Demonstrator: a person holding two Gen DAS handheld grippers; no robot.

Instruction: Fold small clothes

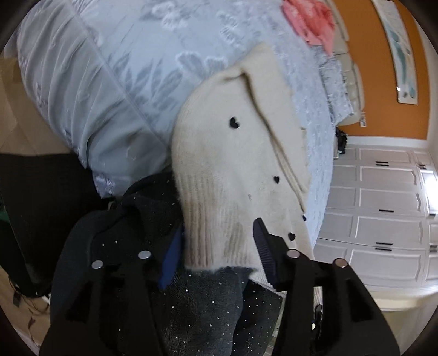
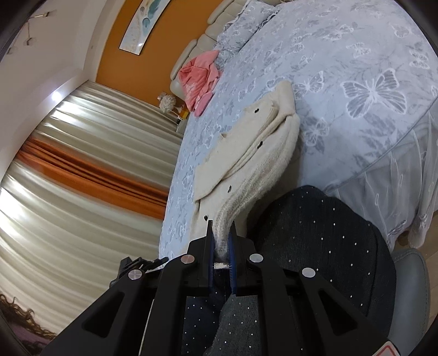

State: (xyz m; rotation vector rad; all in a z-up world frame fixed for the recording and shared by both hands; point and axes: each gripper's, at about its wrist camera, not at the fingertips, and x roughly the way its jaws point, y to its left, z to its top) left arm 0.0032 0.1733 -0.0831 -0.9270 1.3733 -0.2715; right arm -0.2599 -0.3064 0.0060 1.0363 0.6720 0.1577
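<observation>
A cream knit cardigan (image 1: 232, 169) with small black heart buttons lies partly folded at the edge of a bed. In the left wrist view its ribbed hem hangs between the fingers of my left gripper (image 1: 219, 241), whose jaws stand wide apart around the hem without pinching it. In the right wrist view the cardigan (image 2: 254, 153) stretches from the bed toward me, and my right gripper (image 2: 221, 235) is shut on its ribbed hem. A person's dark sparkly clothing (image 2: 314, 241) sits just below both grippers.
The bed has a pale blue butterfly bedspread (image 2: 342, 68). A pink garment (image 2: 199, 79) lies near the headboard, also seen in the left wrist view (image 1: 309, 22). White cabinets (image 1: 383, 205) stand beside the bed on one side, curtains (image 2: 82, 164) on the other.
</observation>
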